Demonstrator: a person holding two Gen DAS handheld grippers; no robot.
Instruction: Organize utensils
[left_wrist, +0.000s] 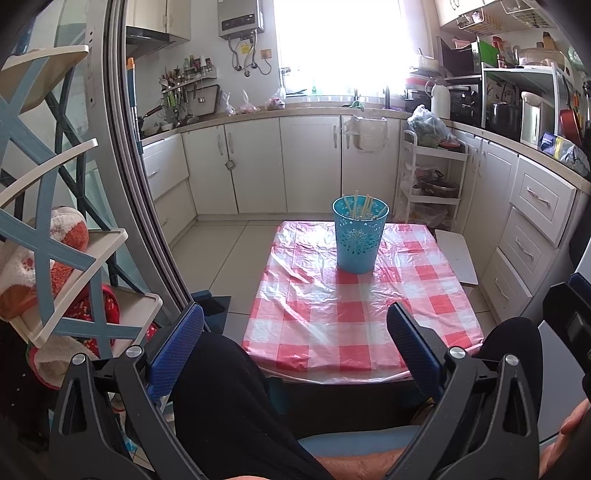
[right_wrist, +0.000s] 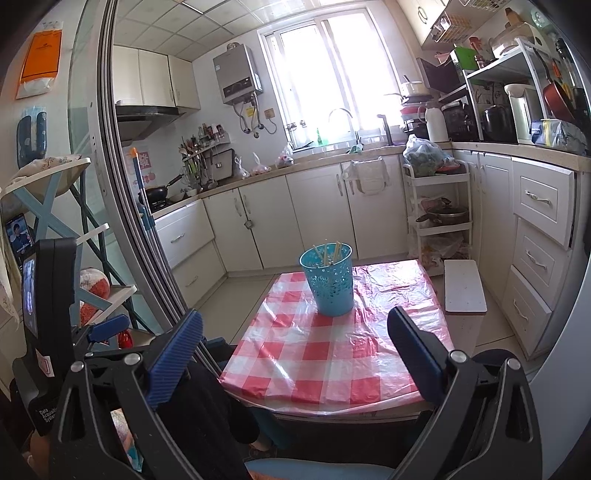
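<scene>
A blue perforated utensil holder (left_wrist: 359, 236) stands upright at the far end of a small table with a red-and-white checked cover (left_wrist: 332, 317). Several pale chopsticks (left_wrist: 360, 208) stand inside it. It also shows in the right wrist view (right_wrist: 330, 284), with the chopsticks (right_wrist: 330, 253) in it, on the table (right_wrist: 314, 365). My left gripper (left_wrist: 295, 321) is open and empty, held back over the near table edge above my knees. My right gripper (right_wrist: 295, 326) is open and empty, also held back at the near edge.
A sliding glass door frame (left_wrist: 122, 155) and a blue-and-white shelf rack (left_wrist: 55, 236) stand to the left. A white step stool (right_wrist: 463, 288) sits right of the table. A white trolley (right_wrist: 437, 206) and kitchen cabinets (left_wrist: 258, 166) stand behind. My legs (left_wrist: 229, 398) are below the grippers.
</scene>
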